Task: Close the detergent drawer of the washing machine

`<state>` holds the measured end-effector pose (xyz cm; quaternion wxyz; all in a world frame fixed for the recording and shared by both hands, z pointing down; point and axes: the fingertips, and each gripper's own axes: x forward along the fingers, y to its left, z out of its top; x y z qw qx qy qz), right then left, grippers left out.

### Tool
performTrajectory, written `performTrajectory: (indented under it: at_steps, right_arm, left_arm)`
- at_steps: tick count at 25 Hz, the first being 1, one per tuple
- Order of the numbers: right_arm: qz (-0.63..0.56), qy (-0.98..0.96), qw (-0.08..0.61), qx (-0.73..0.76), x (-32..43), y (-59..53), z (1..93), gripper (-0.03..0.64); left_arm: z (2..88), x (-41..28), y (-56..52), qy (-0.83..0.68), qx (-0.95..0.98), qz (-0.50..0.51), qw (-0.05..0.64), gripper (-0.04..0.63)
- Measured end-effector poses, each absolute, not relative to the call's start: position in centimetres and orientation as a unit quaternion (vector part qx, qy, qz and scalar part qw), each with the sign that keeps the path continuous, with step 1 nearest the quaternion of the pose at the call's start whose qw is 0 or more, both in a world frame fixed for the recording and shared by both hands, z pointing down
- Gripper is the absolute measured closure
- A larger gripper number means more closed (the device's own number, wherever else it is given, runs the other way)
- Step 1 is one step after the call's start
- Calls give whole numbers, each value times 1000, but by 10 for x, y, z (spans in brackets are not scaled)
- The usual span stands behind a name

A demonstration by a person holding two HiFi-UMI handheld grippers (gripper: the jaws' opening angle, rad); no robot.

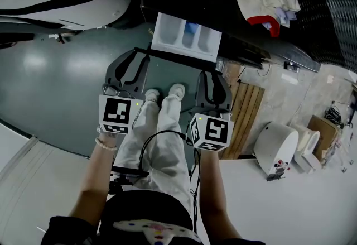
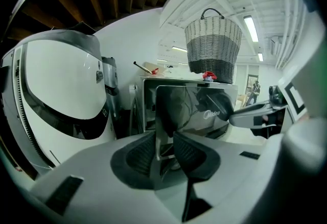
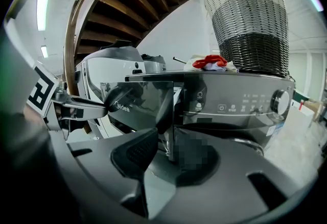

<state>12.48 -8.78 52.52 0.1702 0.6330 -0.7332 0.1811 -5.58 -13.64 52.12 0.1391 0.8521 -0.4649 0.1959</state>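
The detergent drawer [image 1: 187, 37] stands pulled out of the dark washing machine [image 1: 251, 51], its white tray showing a blue compartment. Its glossy dark front panel [image 2: 196, 108] [image 3: 138, 100] faces me. My left gripper [image 1: 135, 57] [image 2: 164, 141] is at the panel's left end. Its jaws stand a narrow gap apart, open, with the panel's lower left corner showing in the gap. My right gripper [image 1: 213, 75] [image 3: 166, 136] is at the panel's right end, also open by a narrow gap. Neither holds anything. Whether the fingertips touch the panel I cannot tell.
A wicker basket [image 3: 250, 24] [image 2: 213, 44] and a red-and-white cloth [image 3: 209, 62] sit on the washer's top. Its dial [image 3: 280, 100] is to the drawer's right. A large white rounded machine [image 2: 61, 95] stands at the left. Wooden slats [image 1: 245, 110] lie on the floor at the right.
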Motion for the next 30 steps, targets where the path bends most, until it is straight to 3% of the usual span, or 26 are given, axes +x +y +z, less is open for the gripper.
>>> performTrajectory:
  at_steps: [22, 30]
  right_arm:
    - [168, -729, 160, 644, 136, -151, 523, 514]
    - [171, -726, 157, 647, 139, -167, 523, 516]
  left_arm:
    - [518, -45, -199, -489, 842, 201, 109, 486]
    - [519, -43, -215, -506, 831, 192, 127, 486]
